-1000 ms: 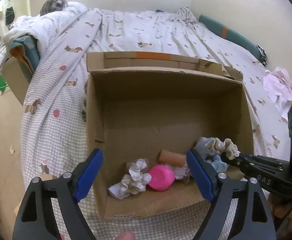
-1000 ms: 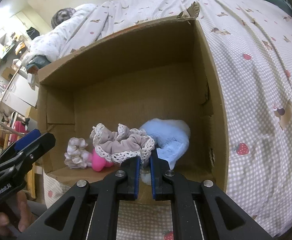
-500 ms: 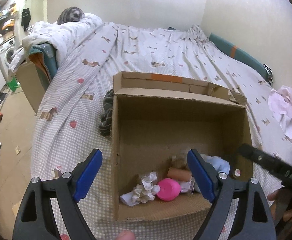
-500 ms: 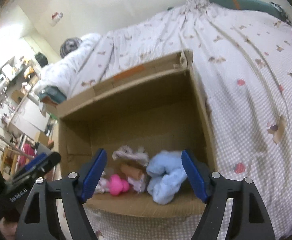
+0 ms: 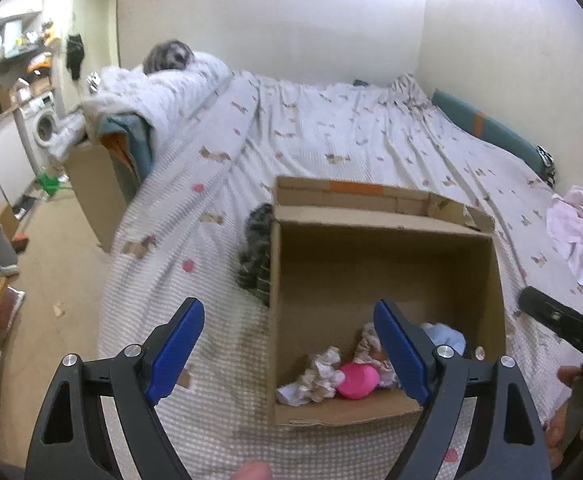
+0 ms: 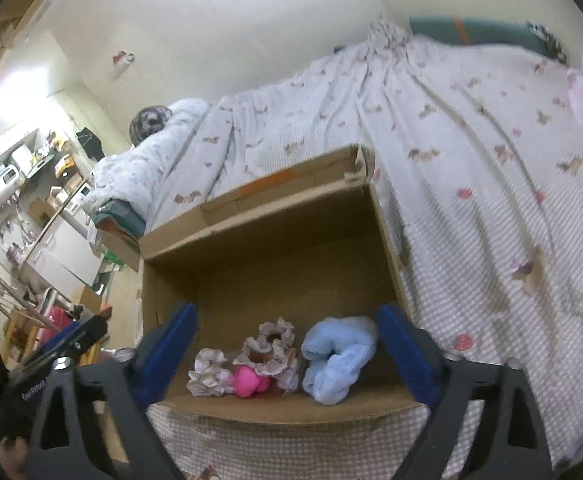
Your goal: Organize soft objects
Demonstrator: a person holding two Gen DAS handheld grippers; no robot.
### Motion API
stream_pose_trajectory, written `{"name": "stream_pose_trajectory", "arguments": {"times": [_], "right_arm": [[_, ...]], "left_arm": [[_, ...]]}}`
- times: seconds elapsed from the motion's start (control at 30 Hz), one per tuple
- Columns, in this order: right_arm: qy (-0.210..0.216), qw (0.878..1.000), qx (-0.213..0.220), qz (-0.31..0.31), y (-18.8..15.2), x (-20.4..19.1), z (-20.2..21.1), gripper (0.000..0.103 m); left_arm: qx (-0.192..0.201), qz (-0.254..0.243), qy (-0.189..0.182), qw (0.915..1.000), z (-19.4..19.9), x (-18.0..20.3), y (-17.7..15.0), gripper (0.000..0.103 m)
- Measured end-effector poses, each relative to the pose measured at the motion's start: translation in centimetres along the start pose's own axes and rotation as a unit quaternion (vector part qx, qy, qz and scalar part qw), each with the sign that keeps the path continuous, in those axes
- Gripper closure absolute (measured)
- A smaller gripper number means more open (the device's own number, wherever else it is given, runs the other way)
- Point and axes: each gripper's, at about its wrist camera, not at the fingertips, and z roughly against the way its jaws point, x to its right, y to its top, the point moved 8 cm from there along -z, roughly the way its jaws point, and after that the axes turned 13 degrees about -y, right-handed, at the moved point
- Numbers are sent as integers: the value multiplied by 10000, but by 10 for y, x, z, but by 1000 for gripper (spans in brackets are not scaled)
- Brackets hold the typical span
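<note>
Both jaws released, holding nothing: left gripper [image 5: 287,344], right gripper [image 6: 287,344]. Beyond, inside cardboard box [image 6: 275,216] on bed [image 6: 471,140]: blue cloth [image 6: 337,358], frilled scrunchie [image 6: 269,346], pink toy [image 6: 249,384], pale scrunchie [image 6: 207,372].

Blk grippers [image 5: 287,344], blue pads [image 5: 399,354], silver screws [image 5: 443,351]

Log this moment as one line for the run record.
left gripper: open, empty | right gripper: open, empty | cardboard box: on bed, holds lace scrunchie, blue scrunchie, pink item
</note>
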Motion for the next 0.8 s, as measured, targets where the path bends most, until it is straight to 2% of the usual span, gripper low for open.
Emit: {"name": "stream_pose_trajectory", "arguments": {"times": [0.27,0.5,0.63,0.8], "right_arm": [[-198,9988,383,219,-6,-2,30,0],[-312,9978,380,448,-26,-6,46,0],[-371,9967,381,607,-38,-9,54,0],[-466,9957,325,737,-53,-10,58,0]], "left_arm": [[176,-112,51,9998,36,-1,-11,18],[132,121,-97,9998,57,-3,-28,18],[84,37,112,9999,65,-4,-39,18],[45,-4,108,9999,74,-2,-55,18]]}}
